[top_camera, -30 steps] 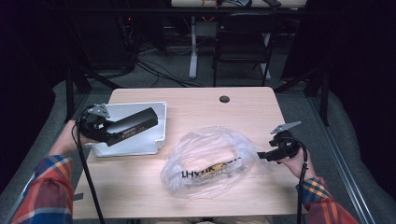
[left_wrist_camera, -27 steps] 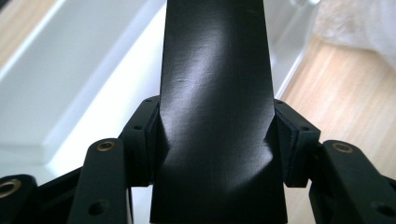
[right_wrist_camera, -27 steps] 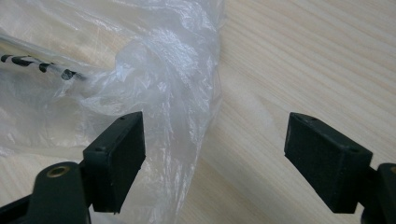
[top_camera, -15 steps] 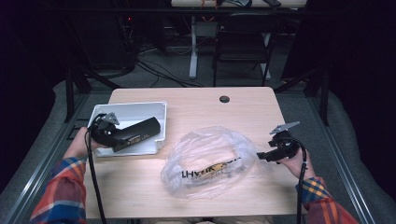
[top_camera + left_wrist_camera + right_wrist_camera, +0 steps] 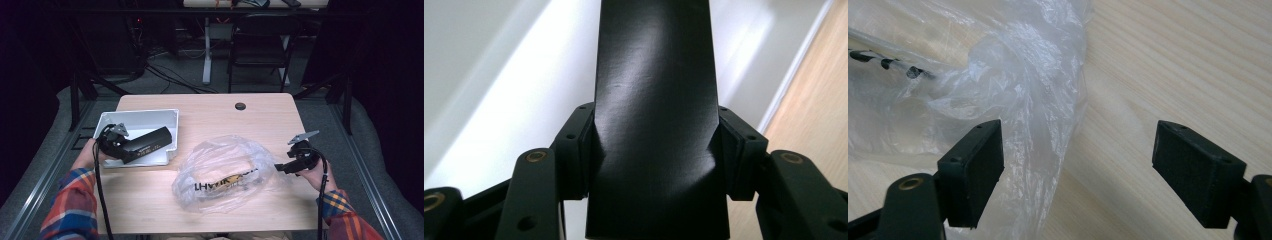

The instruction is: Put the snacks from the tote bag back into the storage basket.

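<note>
Where pads pinch, matte black box (image 5: pixel 655 125) dents.

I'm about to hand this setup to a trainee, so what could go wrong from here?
1. The left tool grips the long black box at one end, so the box may tilt or slip as it goes into the white tray.
2. The box lies over the tray's near rim and might catch on it.
3. The right tool is open beside the clear plastic bag; one pad touches loose film, which may snag and drag the bag.
</note>
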